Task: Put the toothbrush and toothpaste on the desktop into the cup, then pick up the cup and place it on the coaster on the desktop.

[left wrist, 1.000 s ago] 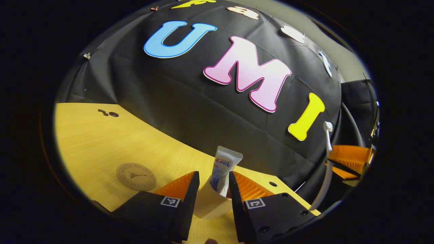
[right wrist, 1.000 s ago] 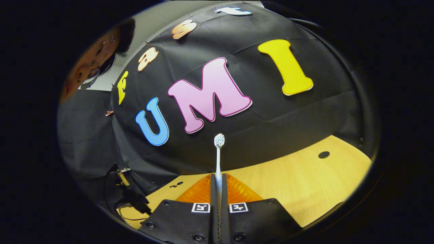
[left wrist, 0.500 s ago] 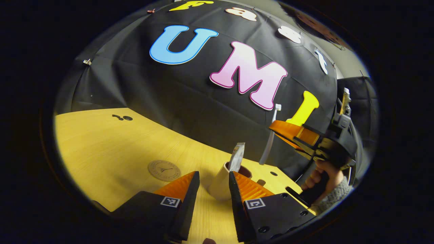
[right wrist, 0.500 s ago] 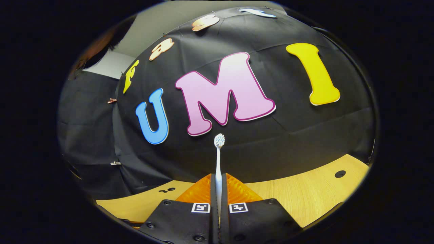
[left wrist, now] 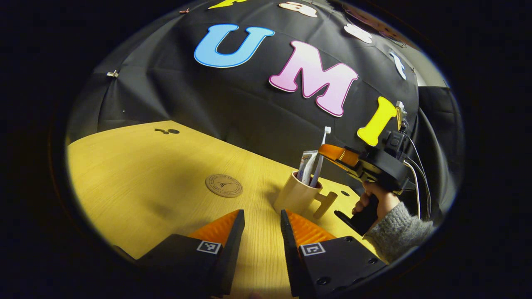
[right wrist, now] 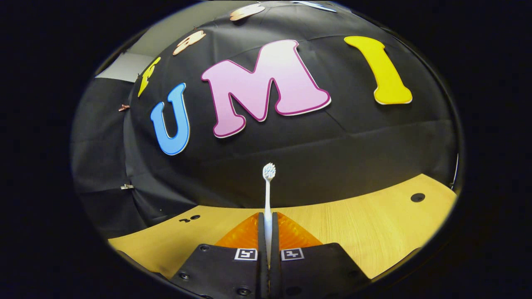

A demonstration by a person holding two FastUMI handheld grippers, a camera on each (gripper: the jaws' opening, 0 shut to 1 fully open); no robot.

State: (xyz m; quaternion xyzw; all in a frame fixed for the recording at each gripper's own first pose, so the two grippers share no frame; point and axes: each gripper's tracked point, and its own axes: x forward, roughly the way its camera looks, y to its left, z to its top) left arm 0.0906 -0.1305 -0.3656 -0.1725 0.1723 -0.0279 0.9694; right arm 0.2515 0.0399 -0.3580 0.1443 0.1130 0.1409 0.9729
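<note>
In the left gripper view a beige cup (left wrist: 296, 195) stands upright on the wooden desktop (left wrist: 145, 174), handle to the right. The toothpaste tube (left wrist: 306, 162) sticks up out of it. The white toothbrush (left wrist: 321, 157) stands beside the tube with its lower end inside the cup, bristles up, and my right gripper (left wrist: 332, 152) is shut on it. My left gripper (left wrist: 261, 216) is open and holds nothing, a short way in front of the cup. A round brown coaster (left wrist: 224, 185) lies left of the cup. In the right gripper view the toothbrush (right wrist: 268, 195) rises from my shut right gripper (right wrist: 267, 218).
A hand (left wrist: 374, 200) in a grey sleeve (left wrist: 397, 232) holds the right gripper just right of the cup. Cables (left wrist: 417, 166) hang behind it. Small holes (left wrist: 173, 131) mark the desktop's far left, and another hole (right wrist: 417, 197) lies at its right. The black cloth wall rises close behind.
My left gripper drew back from around the cup, which now stands free. The right gripper carried the toothbrush in from the right and lowered its end into the cup.
</note>
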